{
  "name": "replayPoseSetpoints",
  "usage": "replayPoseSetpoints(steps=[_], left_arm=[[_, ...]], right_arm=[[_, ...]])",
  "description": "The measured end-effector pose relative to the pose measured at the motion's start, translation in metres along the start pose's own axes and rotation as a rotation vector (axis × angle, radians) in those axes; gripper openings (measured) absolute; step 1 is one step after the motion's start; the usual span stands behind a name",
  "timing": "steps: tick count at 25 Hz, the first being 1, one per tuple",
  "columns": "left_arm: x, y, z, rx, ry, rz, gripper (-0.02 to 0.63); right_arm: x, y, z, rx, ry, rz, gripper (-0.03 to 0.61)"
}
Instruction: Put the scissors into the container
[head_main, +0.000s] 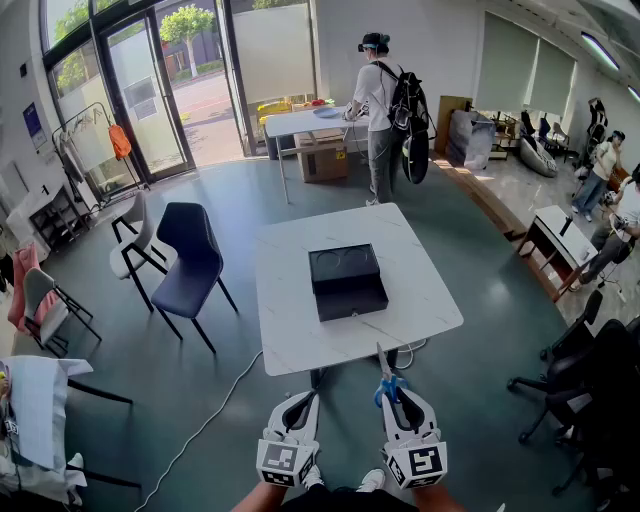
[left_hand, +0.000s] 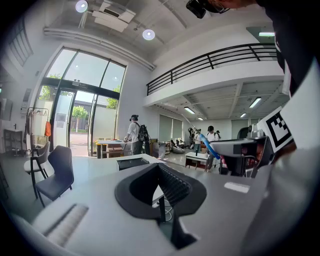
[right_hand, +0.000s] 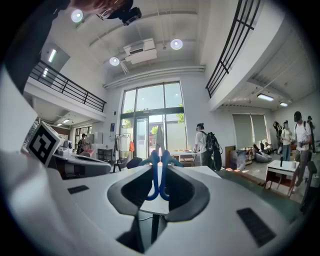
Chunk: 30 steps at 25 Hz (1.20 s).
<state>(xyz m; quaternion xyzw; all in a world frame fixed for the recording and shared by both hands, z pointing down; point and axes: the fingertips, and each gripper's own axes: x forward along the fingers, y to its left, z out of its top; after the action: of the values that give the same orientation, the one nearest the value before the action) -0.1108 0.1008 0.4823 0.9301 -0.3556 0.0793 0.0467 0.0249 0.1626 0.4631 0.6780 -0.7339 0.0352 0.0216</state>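
A black container (head_main: 347, 281) with its lid folded back lies in the middle of the white table (head_main: 290, 330); it also shows in the left gripper view, container (left_hand: 131, 161). My right gripper (head_main: 392, 392) hangs short of the table's near edge, shut on the blue-handled scissors (head_main: 386, 380). The scissors' blades point forward and up toward the table. In the right gripper view the scissors (right_hand: 159, 172) have their handles between the jaws of the right gripper (right_hand: 159, 187). My left gripper (head_main: 303, 400) is beside it on the left, open with nothing in it (left_hand: 160, 192).
A dark blue chair (head_main: 188, 262) and a white chair (head_main: 135, 240) stand left of the table. A cable (head_main: 210, 415) runs across the floor from under it. Black chairs (head_main: 580, 375) crowd the right. A person with a backpack (head_main: 380, 105) stands at a far table.
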Motion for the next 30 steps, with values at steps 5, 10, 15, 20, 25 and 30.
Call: replayPoseSetpoints(steps=[5, 10, 15, 20, 25, 30], left_arm=[[0.001, 0.000, -0.010, 0.005, -0.003, -0.027, 0.010], [0.000, 0.002, -0.012, 0.003, -0.007, -0.045, 0.009], [-0.009, 0.013, -0.015, -0.001, -0.009, -0.057, 0.010], [-0.021, 0.029, -0.019, -0.005, -0.007, -0.070, 0.009], [-0.031, 0.050, -0.024, -0.015, -0.008, -0.076, 0.010], [-0.036, 0.063, -0.032, -0.016, -0.006, -0.099, 0.010]], right_arm=[[0.006, 0.003, 0.004, -0.020, -0.004, 0.001, 0.089], [0.008, 0.010, 0.005, -0.032, -0.002, -0.006, 0.089], [0.013, 0.025, 0.011, -0.009, -0.034, -0.005, 0.089], [0.019, 0.043, 0.019, 0.027, -0.061, -0.006, 0.089], [0.029, 0.062, 0.013, 0.020, -0.050, -0.017, 0.089], [0.032, 0.070, 0.005, -0.001, -0.017, -0.040, 0.091]])
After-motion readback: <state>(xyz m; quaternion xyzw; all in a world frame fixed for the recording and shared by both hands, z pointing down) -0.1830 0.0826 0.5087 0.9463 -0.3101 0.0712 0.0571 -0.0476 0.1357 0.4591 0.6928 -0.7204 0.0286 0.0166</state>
